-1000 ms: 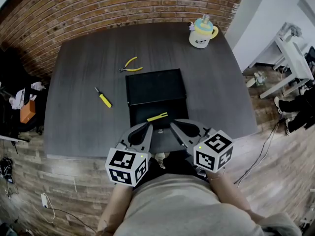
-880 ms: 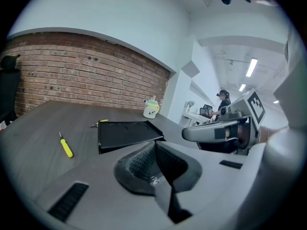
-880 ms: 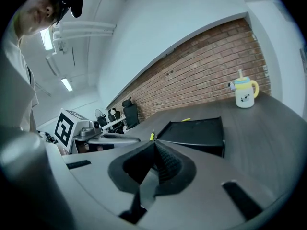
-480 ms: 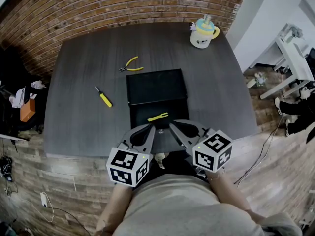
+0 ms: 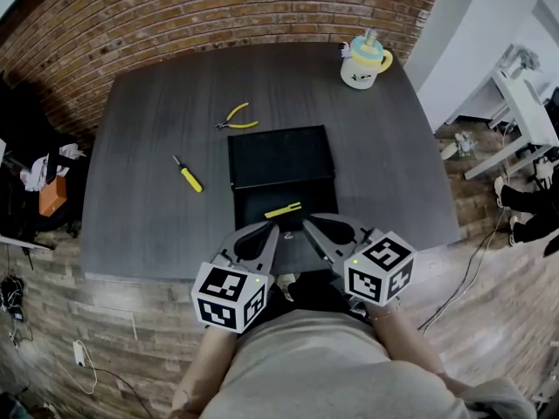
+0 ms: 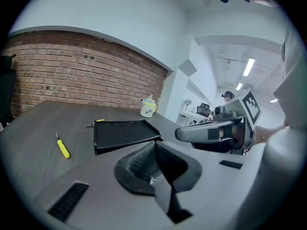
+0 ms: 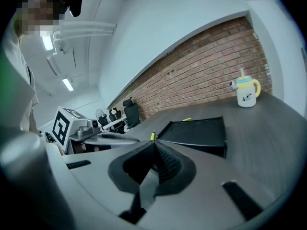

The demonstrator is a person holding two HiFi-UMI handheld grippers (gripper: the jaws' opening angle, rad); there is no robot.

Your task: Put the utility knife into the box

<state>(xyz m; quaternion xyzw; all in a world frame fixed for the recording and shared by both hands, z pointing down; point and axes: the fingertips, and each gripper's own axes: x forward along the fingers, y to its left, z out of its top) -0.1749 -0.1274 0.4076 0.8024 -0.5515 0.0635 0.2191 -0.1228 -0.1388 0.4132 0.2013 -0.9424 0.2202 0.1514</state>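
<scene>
The yellow utility knife lies at a slant inside the near half of the open black box. The box sits mid-table with its lid toward the brick wall. My left gripper is shut and empty, at the table's near edge just left of the knife. Just right of the knife, my right gripper is also shut with nothing in it. In the left gripper view the closed left gripper points at the box. In the right gripper view only the knife's tip shows beside the box.
A yellow-handled screwdriver lies left of the box and yellow pliers lie beyond its far left corner. A white and yellow lidded cup stands at the far right corner. The table's front edge runs under both grippers.
Both grippers hold their place at the near edge, still shut. The head view has drifted slightly; the knife and box have not moved.
</scene>
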